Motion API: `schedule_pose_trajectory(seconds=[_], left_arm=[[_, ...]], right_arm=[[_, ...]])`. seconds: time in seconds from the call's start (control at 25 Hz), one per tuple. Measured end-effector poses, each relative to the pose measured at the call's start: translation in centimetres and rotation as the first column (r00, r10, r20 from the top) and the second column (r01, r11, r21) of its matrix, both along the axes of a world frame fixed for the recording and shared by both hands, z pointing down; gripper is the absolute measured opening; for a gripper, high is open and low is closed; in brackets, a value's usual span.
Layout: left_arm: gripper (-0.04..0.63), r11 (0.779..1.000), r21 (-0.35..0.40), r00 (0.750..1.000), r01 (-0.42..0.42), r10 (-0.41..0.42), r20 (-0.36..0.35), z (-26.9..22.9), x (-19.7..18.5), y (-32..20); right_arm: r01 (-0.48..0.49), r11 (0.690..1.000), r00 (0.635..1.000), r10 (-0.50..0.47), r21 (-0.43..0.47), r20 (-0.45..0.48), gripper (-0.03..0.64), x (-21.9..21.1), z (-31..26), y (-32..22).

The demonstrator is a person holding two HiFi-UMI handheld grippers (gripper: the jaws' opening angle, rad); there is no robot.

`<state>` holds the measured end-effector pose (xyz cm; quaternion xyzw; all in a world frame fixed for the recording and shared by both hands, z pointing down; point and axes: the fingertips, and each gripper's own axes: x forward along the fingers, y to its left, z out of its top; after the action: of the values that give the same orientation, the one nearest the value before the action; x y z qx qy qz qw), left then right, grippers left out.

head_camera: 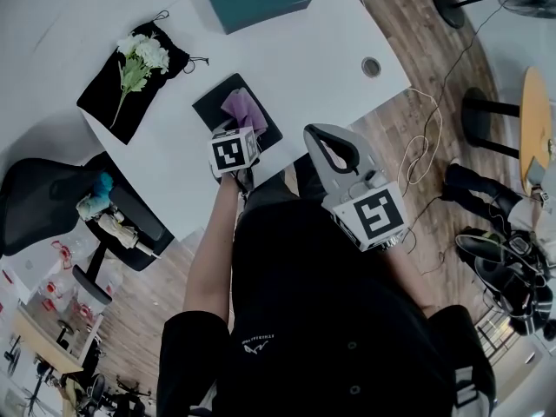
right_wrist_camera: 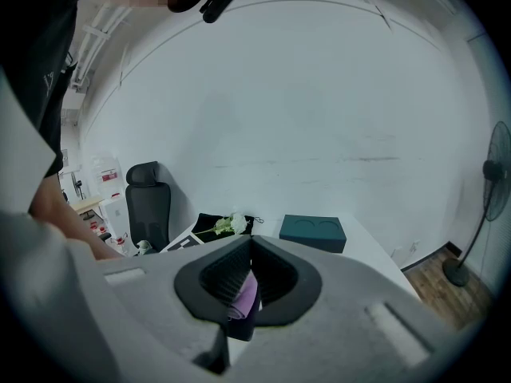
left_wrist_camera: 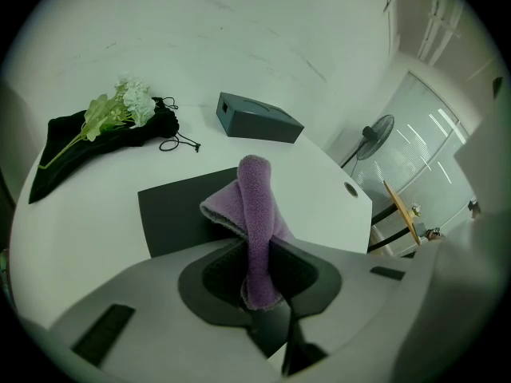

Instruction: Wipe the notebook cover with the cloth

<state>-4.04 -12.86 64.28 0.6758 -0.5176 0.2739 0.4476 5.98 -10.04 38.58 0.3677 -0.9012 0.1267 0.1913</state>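
- White table (head_camera: 330, 59) fills the upper centre of the head view, with wood floor (head_camera: 408, 146) to its right (an office chair (head_camera: 52, 198) sits at left).
- Dark notebook (head_camera: 215, 104) lies flat mid-frame, cover up for wiping.
- Right gripper (right_wrist_camera: 251, 244), closed on nothing, waits lower right.
- Left gripper (left_wrist_camera: 259, 286) pinches the purple cloth (left_wrist_camera: 255, 198), which is bunched over the cover.
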Motion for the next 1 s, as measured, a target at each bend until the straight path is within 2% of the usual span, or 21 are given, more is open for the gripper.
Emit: schedule_pose_trajectory(seconds=[1.0], left_arm=[[0.072, 0.999, 0.002, 0.998, 0.045, -0.045, 0.047, 0.0, -3.1, 2.2]], right_arm=[[0.035, 0.999, 0.999, -0.035, 0.005, 0.000, 0.005, -0.5, 0.1, 2.1]])
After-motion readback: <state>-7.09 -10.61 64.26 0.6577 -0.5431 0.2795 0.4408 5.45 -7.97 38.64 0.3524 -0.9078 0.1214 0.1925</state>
